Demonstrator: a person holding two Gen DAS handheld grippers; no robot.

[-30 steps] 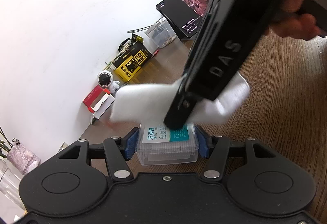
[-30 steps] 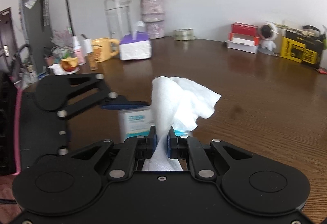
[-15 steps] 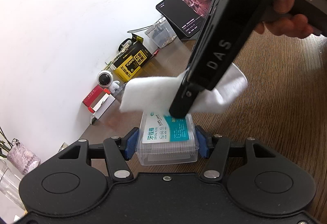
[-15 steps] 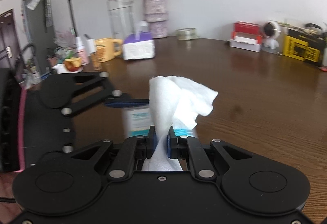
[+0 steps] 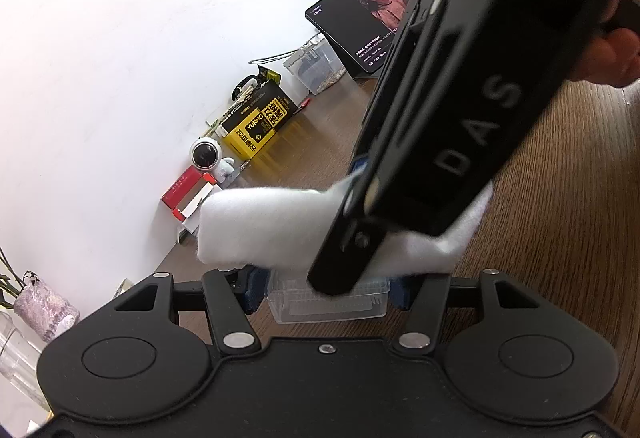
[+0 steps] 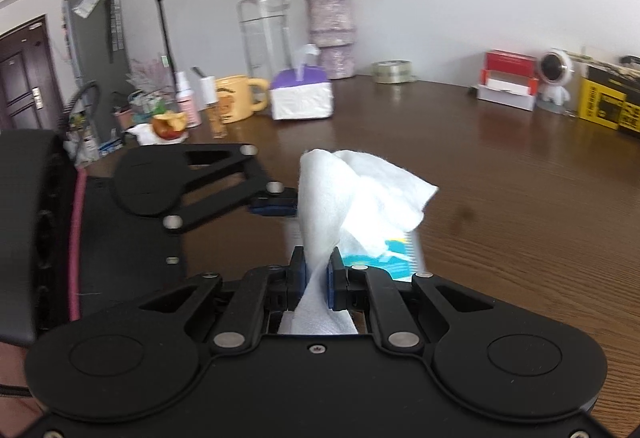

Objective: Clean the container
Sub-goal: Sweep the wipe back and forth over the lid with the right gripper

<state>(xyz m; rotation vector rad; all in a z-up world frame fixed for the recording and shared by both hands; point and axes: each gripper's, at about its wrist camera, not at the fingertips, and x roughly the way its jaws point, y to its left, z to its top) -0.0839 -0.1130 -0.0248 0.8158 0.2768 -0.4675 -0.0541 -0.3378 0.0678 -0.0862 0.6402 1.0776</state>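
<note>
Brown wood-grain bench [image 6: 520, 198] runs back to a white wall, with a tissue box [image 6: 302, 98], a yellow mug [image 6: 236, 96] and a vase of dried flowers [image 6: 330, 26] along its far side. From my left wrist view I see the left tool [image 5: 326, 288] clenched on the clear plastic floss-pick container [image 5: 328, 304], its blue pads pressing on the two short ends, so the box's long axis lies crosswise between the fingers and its lid faces up. The box sits low over the bench; I cannot tell whether it touches the wood.

My right tool [image 6: 316, 276] is clamped tight on a white wipe [image 6: 360, 194], which bunches up out of the pinch and fans forward. In the left view that tool comes down steeply from the upper right, its tip pressing on the top of the container, with the wipe [image 5: 264, 230] spread across the lid and hiding most of it. In the right view a teal-and-white corner of the label [image 6: 394, 258] peeks out just beyond the fingers, under the wipe.

Behind, a tablet [image 5: 360, 10] leans against the wall beside a yellow-and-black carton [image 5: 260, 122].
</note>
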